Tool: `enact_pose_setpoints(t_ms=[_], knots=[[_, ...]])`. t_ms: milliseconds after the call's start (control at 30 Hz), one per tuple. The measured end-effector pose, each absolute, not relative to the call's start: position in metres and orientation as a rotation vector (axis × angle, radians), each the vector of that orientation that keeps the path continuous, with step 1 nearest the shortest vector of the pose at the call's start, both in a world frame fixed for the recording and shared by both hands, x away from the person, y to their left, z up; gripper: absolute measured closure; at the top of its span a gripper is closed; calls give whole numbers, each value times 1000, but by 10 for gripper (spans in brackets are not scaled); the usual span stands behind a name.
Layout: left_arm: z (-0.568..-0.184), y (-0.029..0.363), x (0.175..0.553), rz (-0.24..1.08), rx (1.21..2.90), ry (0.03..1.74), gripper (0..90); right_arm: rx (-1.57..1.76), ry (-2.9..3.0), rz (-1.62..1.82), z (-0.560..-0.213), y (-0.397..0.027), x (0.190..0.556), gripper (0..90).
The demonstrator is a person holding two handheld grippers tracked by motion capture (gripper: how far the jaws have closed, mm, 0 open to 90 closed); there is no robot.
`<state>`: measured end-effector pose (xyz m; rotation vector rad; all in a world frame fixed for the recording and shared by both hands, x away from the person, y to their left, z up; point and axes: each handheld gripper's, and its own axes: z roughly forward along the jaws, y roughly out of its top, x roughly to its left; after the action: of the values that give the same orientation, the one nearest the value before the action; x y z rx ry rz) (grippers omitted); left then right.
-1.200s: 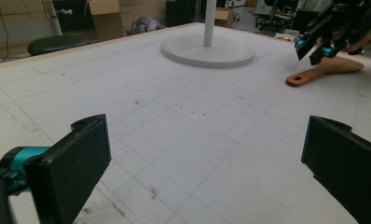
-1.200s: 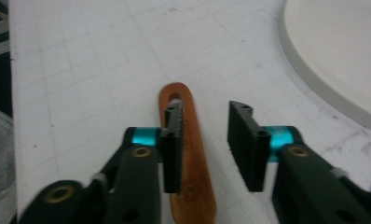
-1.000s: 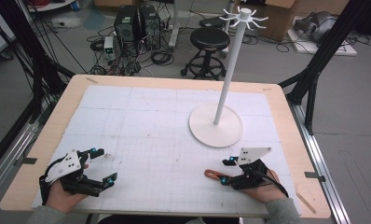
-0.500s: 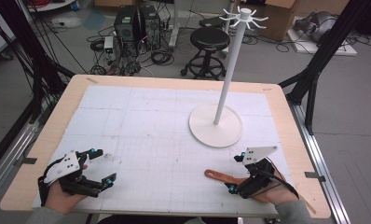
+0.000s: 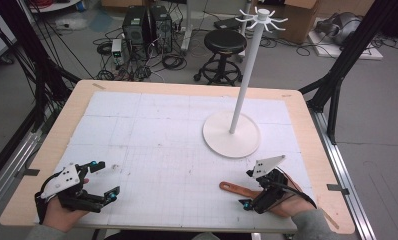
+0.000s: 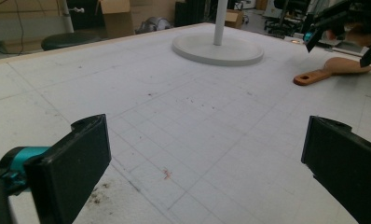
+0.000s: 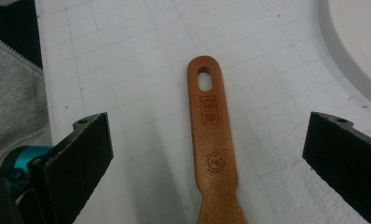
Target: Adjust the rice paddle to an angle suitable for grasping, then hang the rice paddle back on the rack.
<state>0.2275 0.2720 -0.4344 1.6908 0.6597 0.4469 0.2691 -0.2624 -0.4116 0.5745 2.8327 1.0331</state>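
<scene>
High view: the right gripper (image 5: 251, 189) sits near the front right of the surface (image 5: 152, 135), above a wooden spatula (image 5: 235, 189) that lies flat on the white grid mat; its handle end w/ the hang hole points left, the rest is hidden under the gripper. Jaws have just been opening and now stand wide, w/ the spatula below and between them, not pressed. The left gripper (image 5: 103, 180) rests at the front left, well apart, jaws spread, nothing betw. them. A white stand (image 5: 232, 134) w/ round base and tall pole stands behind the spatula, right of centre. Left gripper view: both black jaws wide apart over bare mat; the spatula (image 6: 330, 70) lies far off at the upper right, the right gripper (image 6: 340, 32) just over its broad end, the stand (image 6: 218, 46) beyond. Right gripper view: jaws far apart on either side of the spatula (image 7: 214, 144), no contact; handle runs up the middle, hole at the top, a stamped mark and a round logo on the wood. Edge of the stand (image 7: 356, 51) base at the upper right; a grey sleeve (image 7: 11, 98) at the left.
</scene>
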Motion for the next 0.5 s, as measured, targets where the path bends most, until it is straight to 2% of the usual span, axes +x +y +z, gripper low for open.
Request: enact_pose_setpoints(t_ms=[233, 333, 500], knots=[[-433, 272, 222, 461, 1692, 659, 18, 507, 2865, 1005, -411, -261, 268, 74], [-434, 273, 222, 461, 1694, 666, 18, 496, 2884, 946, -410, -261, 270, 148], [-434, 274, 221, 456, 1692, 666, 18, 515, 2896, 862, -410, -260, 272, 159]])
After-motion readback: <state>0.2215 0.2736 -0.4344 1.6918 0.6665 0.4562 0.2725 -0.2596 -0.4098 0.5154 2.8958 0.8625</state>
